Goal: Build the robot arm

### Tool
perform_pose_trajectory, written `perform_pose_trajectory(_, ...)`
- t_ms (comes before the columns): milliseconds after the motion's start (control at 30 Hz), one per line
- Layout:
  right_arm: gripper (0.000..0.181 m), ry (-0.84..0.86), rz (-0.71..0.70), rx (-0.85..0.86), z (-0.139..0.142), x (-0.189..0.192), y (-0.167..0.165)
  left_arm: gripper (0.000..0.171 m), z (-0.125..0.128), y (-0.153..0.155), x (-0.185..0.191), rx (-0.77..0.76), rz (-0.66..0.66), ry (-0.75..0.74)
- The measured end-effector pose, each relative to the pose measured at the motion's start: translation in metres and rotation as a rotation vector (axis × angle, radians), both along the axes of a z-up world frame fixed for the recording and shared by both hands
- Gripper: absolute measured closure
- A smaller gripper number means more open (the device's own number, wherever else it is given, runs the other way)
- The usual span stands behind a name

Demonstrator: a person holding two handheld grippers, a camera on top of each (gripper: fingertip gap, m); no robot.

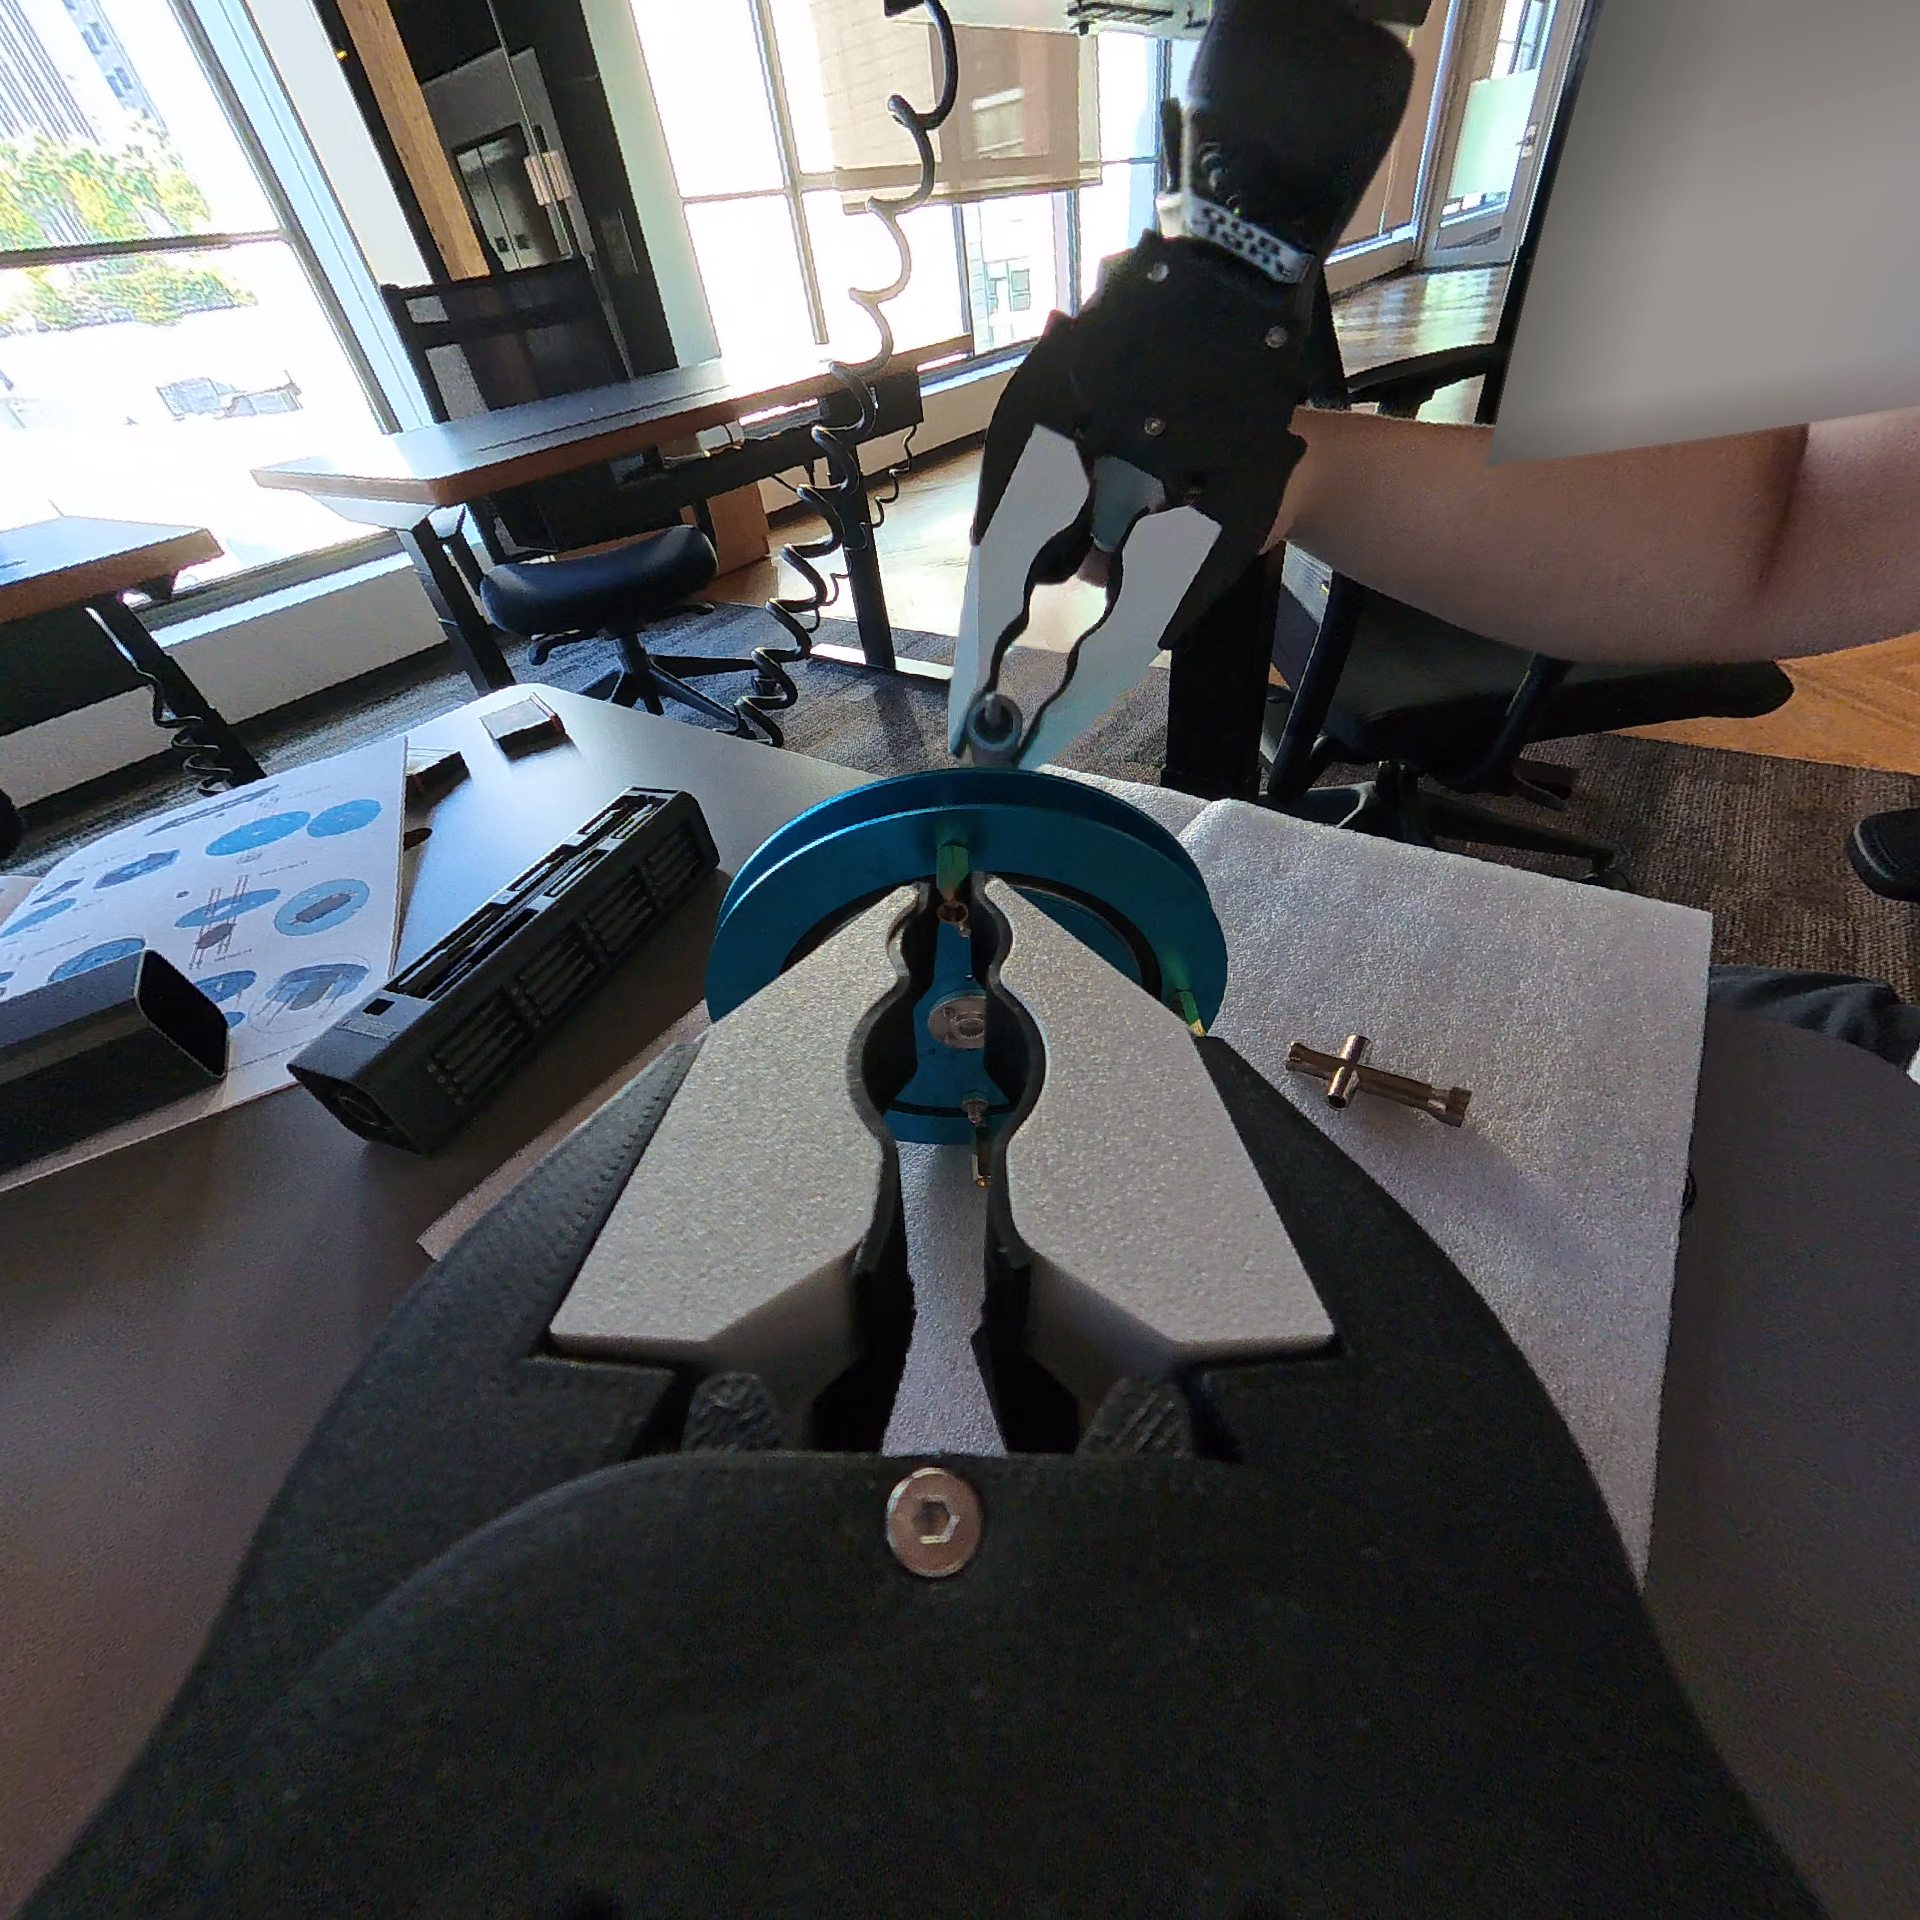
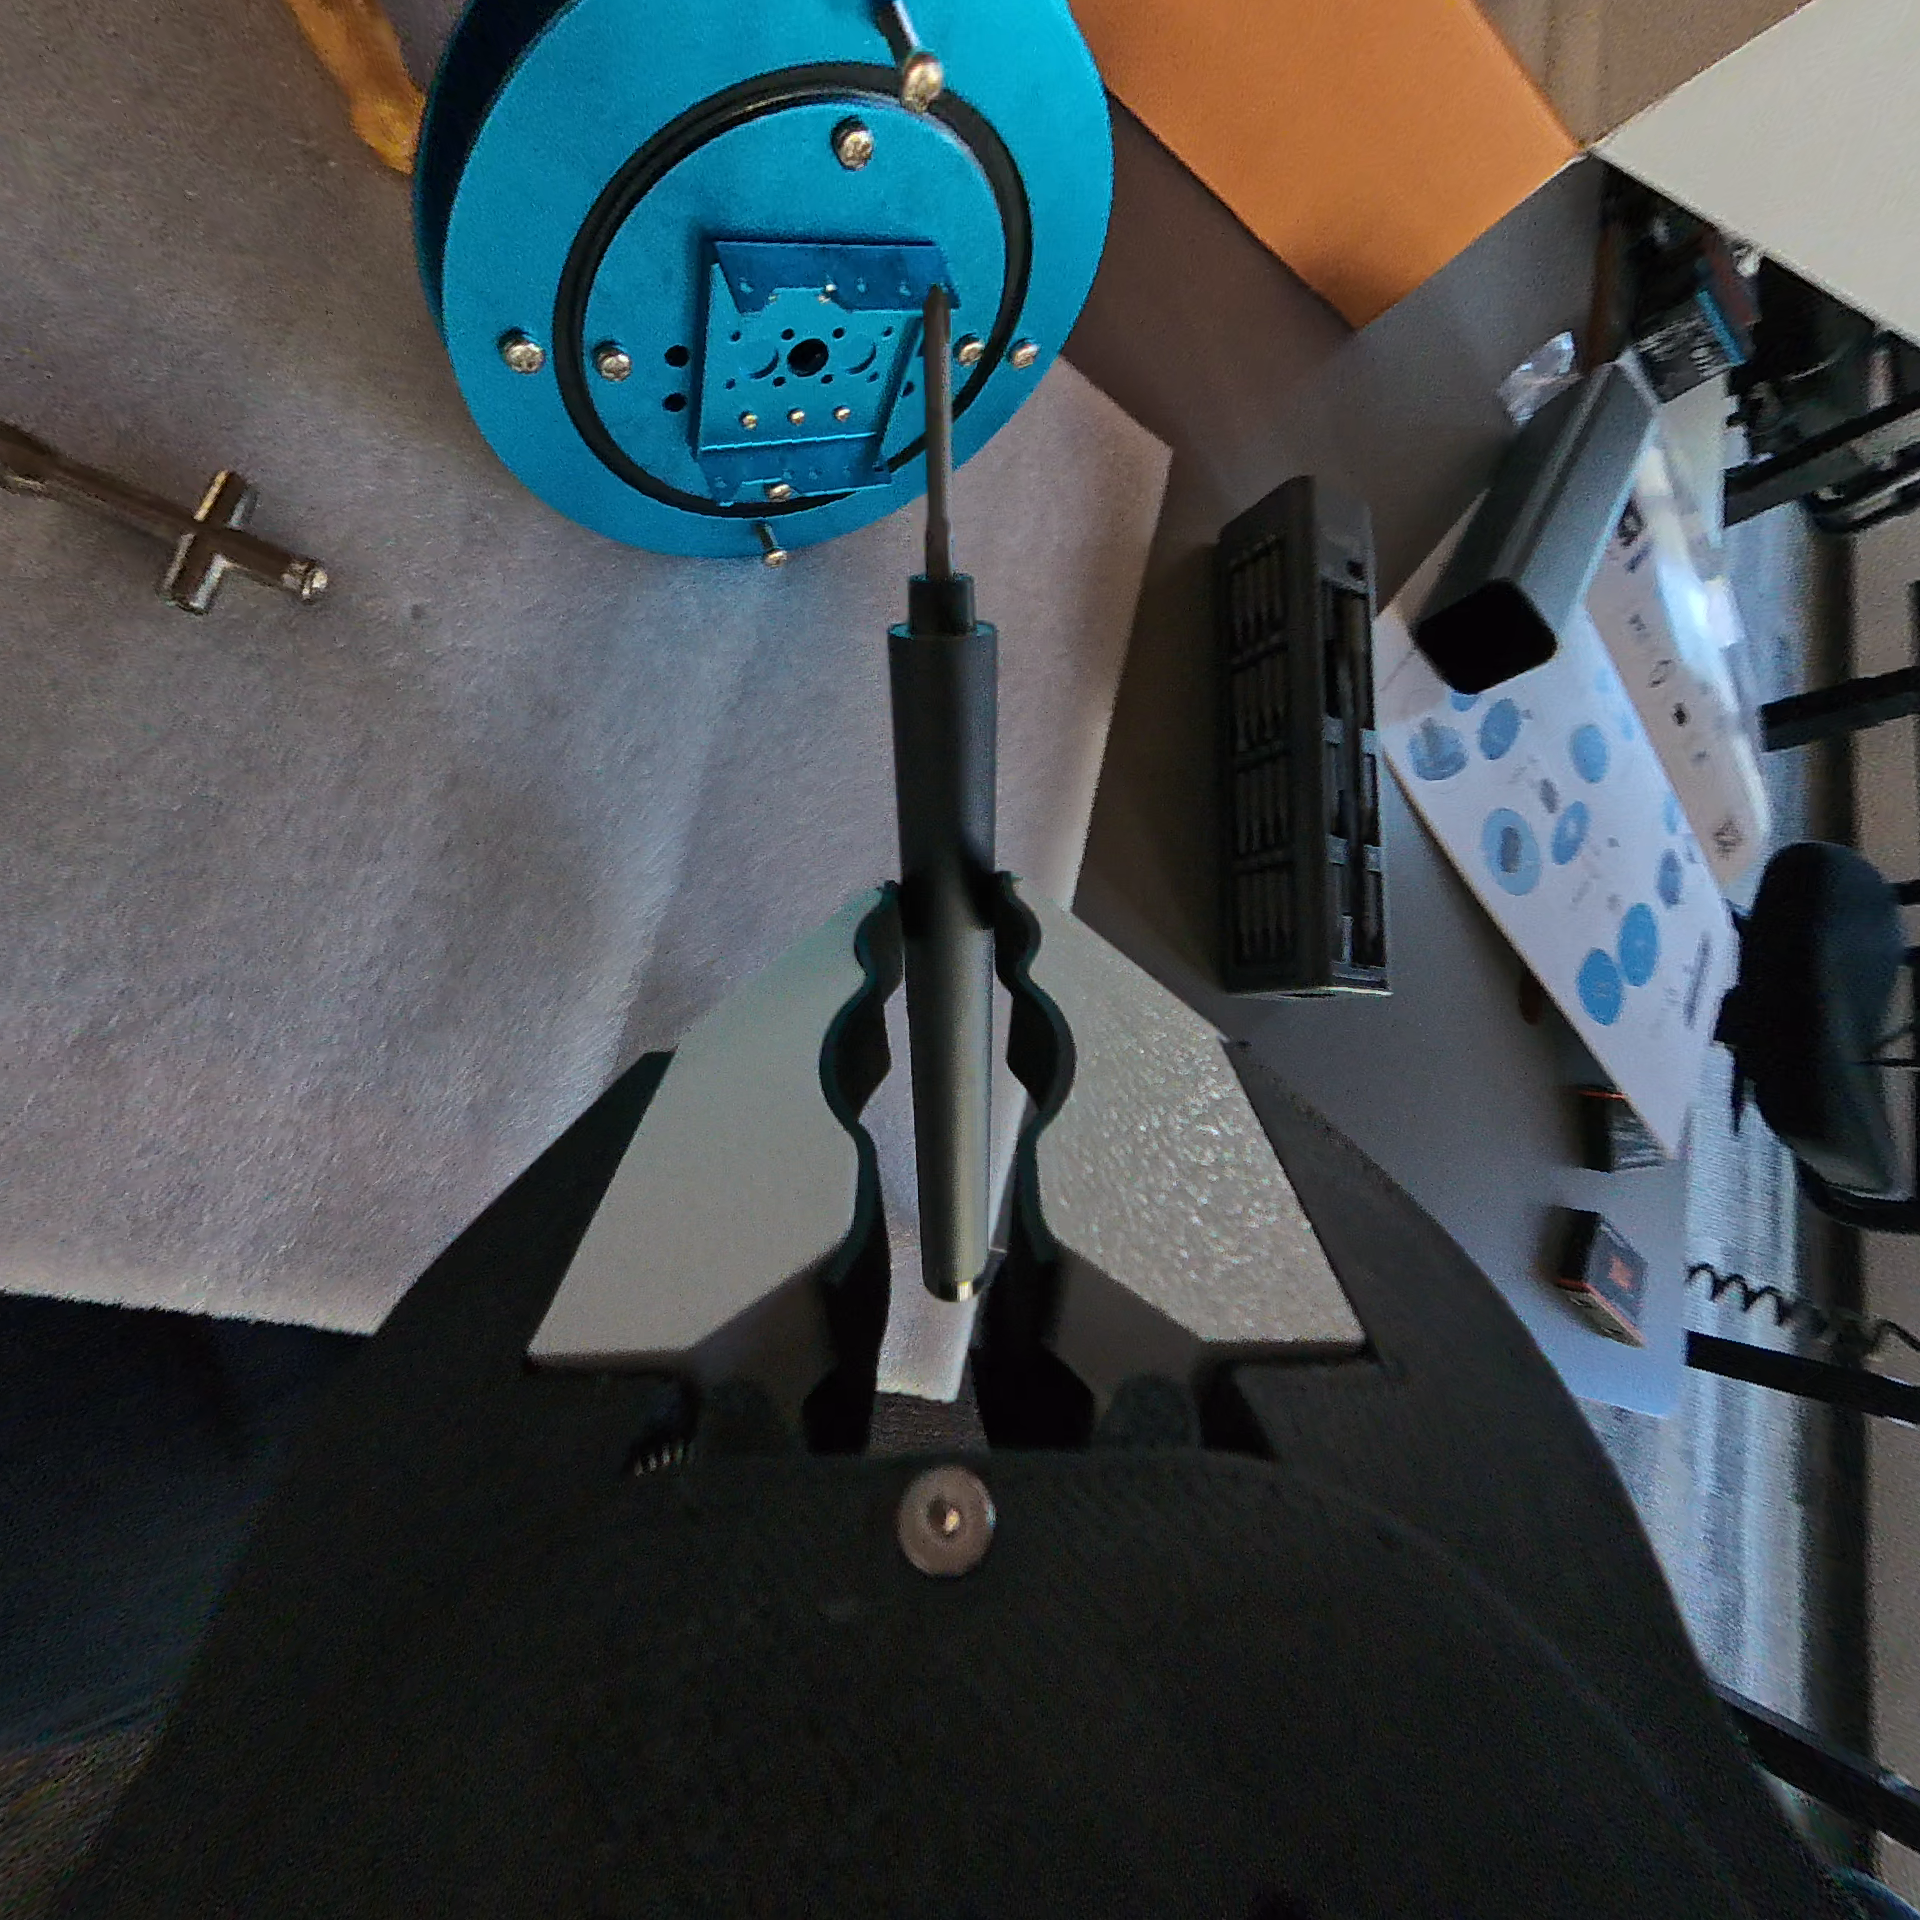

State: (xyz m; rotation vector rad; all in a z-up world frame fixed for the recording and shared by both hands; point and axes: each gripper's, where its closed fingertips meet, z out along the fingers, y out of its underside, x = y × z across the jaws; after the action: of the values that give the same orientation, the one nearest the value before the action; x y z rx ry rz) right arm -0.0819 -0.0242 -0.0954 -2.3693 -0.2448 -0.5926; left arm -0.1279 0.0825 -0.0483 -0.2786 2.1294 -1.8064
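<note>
A blue metal disc assembly (image 1: 831,883) stands tilted on a white foam sheet (image 1: 1455,987). My left gripper (image 1: 971,899) is shut on its lower blue plate, fingertips beside a brass standoff. My right gripper (image 1: 997,727) comes down from above, shut on a dark grey screwdriver (image 2: 940,831). In the right wrist view the right gripper (image 2: 948,894) holds the screwdriver by its handle. The bit tip rests at the edge of the square blue bracket on the disc's face (image 2: 758,260). The left gripper is hidden in that view.
A metal cross wrench (image 1: 1377,1081) lies on the foam right of the disc. A black bit case (image 1: 509,966), a printed sheet (image 1: 208,883), a grey sleeve (image 1: 104,1029) and small boxes (image 1: 520,717) lie on the left. A person's arm (image 1: 1558,540) reaches in from the right. The grippers' ends are close to 12 cm from one another.
</note>
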Motion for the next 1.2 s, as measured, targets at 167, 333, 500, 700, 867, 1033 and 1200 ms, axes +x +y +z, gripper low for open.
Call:
perform_pose_trajectory(167,0.165,-0.168,-0.052,0.02,0.013,0.006,0.003,0.167,0.0,0.0,0.0,0.0,-0.001,0.0)
perform_pose_trajectory(333,0.165,-0.15,-0.061,0.076,0.008,0.002,0.012,0.167,0.0,-0.001,0.0,0.0,-0.004,0.0)
perform_pose_trajectory(500,0.165,-0.137,-0.066,0.12,0.005,0.003,0.017,0.168,0.0,-0.001,-0.001,0.001,-0.003,-0.003)
perform_pose_trajectory(700,0.166,-0.105,-0.006,0.277,0.004,0.005,0.026,0.167,0.0,-0.001,-0.001,0.001,-0.004,-0.002)
perform_pose_trajectory(867,0.164,0.027,0.035,0.417,0.004,0.004,0.027,0.168,0.0,-0.001,0.0,0.0,-0.004,-0.001)
perform_pose_trajectory(1033,0.163,0.108,0.109,0.478,-0.001,0.003,0.032,0.168,0.0,-0.001,0.0,-0.001,-0.002,0.0)
perform_pose_trajectory(1200,0.163,0.107,0.169,0.459,-0.009,0.003,0.036,0.168,0.0,0.001,0.001,-0.002,0.005,0.001)
